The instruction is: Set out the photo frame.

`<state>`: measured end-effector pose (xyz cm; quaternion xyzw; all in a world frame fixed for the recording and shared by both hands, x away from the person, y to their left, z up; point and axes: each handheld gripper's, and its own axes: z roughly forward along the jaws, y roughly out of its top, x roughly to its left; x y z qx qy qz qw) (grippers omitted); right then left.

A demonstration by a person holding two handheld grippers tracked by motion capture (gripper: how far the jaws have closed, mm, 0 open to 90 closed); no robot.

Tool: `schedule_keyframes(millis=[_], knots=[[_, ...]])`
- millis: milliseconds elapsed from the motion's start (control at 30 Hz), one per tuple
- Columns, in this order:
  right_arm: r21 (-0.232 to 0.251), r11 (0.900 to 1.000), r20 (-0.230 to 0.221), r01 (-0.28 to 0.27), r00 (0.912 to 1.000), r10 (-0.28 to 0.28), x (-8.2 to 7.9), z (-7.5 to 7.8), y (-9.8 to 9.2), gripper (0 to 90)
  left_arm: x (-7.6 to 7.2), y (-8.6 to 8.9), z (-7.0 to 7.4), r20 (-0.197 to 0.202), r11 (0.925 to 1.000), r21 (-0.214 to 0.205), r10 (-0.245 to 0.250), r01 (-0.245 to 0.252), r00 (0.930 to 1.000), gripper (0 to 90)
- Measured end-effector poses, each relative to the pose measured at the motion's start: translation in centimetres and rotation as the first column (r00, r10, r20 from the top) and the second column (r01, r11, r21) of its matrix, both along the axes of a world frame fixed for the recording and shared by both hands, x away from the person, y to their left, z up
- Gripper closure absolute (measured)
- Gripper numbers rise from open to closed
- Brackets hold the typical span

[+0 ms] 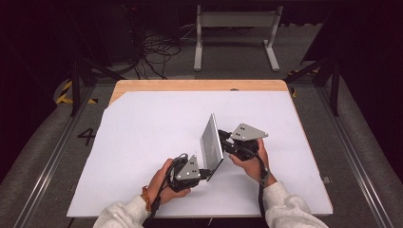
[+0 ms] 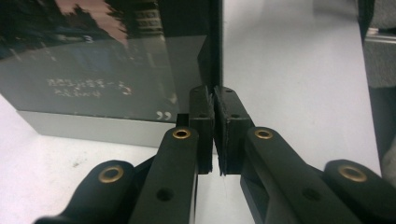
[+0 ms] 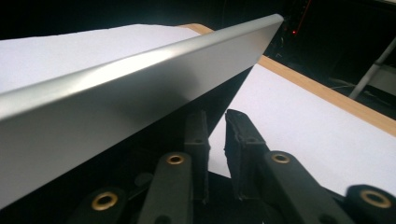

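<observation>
While your left gripper pinches the tablet's edge, its view reveals a dark glossy screen (reflecting). Your right gripper view shows its jaws slightly apart, gripping nothing, under the silver back.

one thin silver panel with a dark glossy face, two hand-held grippers, left and right, one white sheet, one wooden table, one white stand behind.
</observation>
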<state>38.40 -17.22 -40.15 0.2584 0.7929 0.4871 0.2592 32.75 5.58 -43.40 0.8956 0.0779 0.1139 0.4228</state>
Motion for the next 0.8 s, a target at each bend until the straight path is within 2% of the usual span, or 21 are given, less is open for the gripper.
schedule_keyframes(millis=[33, 233, 367, 467, 533, 667, 800], knots=[[-0.018, 0.9998, 0.004, 0.010, 0.9999, -0.010, -0.1, 0.1, -0.1, 78.4, -0.1, 0.0, 0.0, 0.000, 1.0000, 0.004, 0.000, 0.000, 1.0000, 86.0], [-0.036, 0.9991, -0.008, 0.024, 0.9997, -0.024, -1.3, 0.3, -1.5, 76.8, 0.0, 0.3, -0.3, -0.002, 0.9999, 0.012, -0.009, 0.009, 1.0000, 83.8], [-0.021, 0.9994, -0.035, 0.028, 0.9990, -0.029, -2.1, 0.0, -2.5, 75.5, 0.1, 0.2, -0.6, 0.003, 0.9993, 0.034, -0.016, 0.016, 0.9999, 83.6], [-0.046, 0.9989, -0.065, 0.014, 0.9977, -0.017, -3.2, -0.6, -3.2, 74.0, 0.1, 0.3, -0.7, -0.002, 0.9993, 0.023, -0.030, 0.030, 0.9995, 82.4], [-0.054, 0.9986, -0.081, 0.000, 0.9967, -0.004, -4.1, -0.9, -3.5, 73.2, 0.2, 0.3, -0.9, 0.001, 0.9990, 0.034, -0.029, 0.029, 0.9996, 81.7], [-0.062, 0.9977, -0.093, -0.025, 0.9955, 0.019, -5.7, -1.2, -3.6, 71.1, 0.4, 0.3, -1.4, -0.014, 0.9989, 0.042, -0.021, 0.022, 0.9997, 81.3], [-0.074, 0.9954, -0.088, -0.062, 0.9946, 0.055, -7.0, -1.0, -3.3, 70.6, 0.5, 0.1, -1.7, -0.012, 0.9986, 0.050, -0.019, 0.020, 0.9997, 80.1]])
